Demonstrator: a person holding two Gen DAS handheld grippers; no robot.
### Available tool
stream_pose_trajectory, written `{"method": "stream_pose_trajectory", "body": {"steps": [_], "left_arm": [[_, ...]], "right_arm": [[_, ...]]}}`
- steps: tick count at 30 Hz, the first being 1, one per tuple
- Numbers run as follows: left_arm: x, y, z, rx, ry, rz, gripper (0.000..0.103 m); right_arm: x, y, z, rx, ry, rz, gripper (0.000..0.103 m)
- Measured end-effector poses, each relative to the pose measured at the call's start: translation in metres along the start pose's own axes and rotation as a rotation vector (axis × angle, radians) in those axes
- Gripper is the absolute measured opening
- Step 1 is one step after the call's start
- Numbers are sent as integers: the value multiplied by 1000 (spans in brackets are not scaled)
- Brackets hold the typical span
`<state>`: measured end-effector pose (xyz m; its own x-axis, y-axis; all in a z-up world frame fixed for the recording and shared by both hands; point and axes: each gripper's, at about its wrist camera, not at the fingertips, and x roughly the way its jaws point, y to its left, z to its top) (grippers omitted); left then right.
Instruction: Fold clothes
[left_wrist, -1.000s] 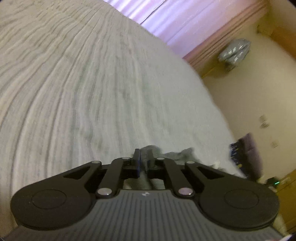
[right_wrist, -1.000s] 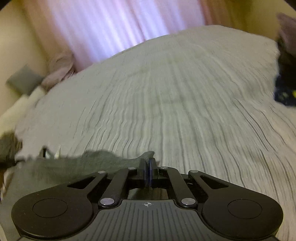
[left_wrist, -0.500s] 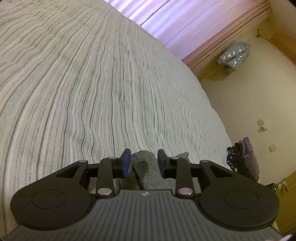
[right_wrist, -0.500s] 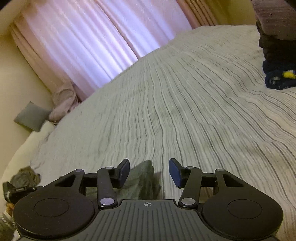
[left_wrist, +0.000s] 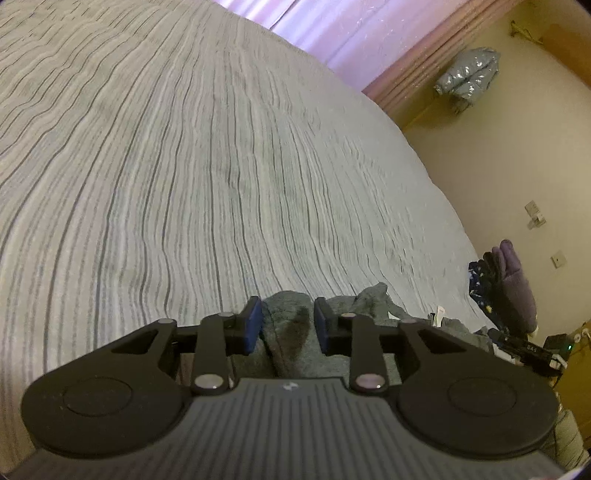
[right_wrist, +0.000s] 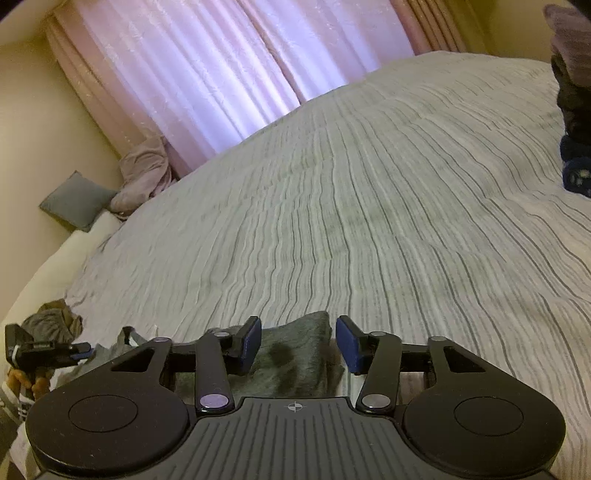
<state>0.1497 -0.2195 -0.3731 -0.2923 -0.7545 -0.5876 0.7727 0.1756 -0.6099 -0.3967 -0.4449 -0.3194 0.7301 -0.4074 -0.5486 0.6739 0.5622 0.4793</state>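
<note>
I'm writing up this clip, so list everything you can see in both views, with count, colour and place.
bedspread: one, pale grey with dark stripes, covers the bed, fills most of both views
garment: one, grey-green, crumpled at the near edge of the bed, between both tools' fingers
folded clothes: one stack, purple, black and dark blue, right edge of the bed
curtains: pink, behind the bed
cushion: one, grey, on the floor by the left wall
pink cloth: one heap, below the curtains
silver jacket: one, hanging on the wall
wall sockets: two, white, right wall
left tool: black, blue pads, closing over the garment
right tool: black, blue pads, closing, pads off the garment
</note>
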Motion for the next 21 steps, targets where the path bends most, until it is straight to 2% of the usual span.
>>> {"method": "stream_pose_trajectory", "body": {"steps": [1,3,5,10,12,17,21], "left_arm": [[-1,-2,0,16,-9,-15,1],[-8,-6,-3,53,-40,-43,1],[-17,-11,-3,85,-81,-81,1],[-40,-11,-3,116,-183,-94,1],[-46,-9,-2,122,-209,-72,1],[-42,-16,0,131,-247,-47,1],[-26,-24,3,148,-231,7,1]], "right_arm": [[1,2,0,-13,3,-5,23],[-1,5,-1,-43,-6,-7,9],[-4,6,-3,-59,-24,3,2],[-21,9,-3,-74,-100,12,2],[-26,10,-2,-77,-120,1,2],[-22,9,3,-78,-141,-47,2],[-7,12,4,-97,-123,-97,2]]}}
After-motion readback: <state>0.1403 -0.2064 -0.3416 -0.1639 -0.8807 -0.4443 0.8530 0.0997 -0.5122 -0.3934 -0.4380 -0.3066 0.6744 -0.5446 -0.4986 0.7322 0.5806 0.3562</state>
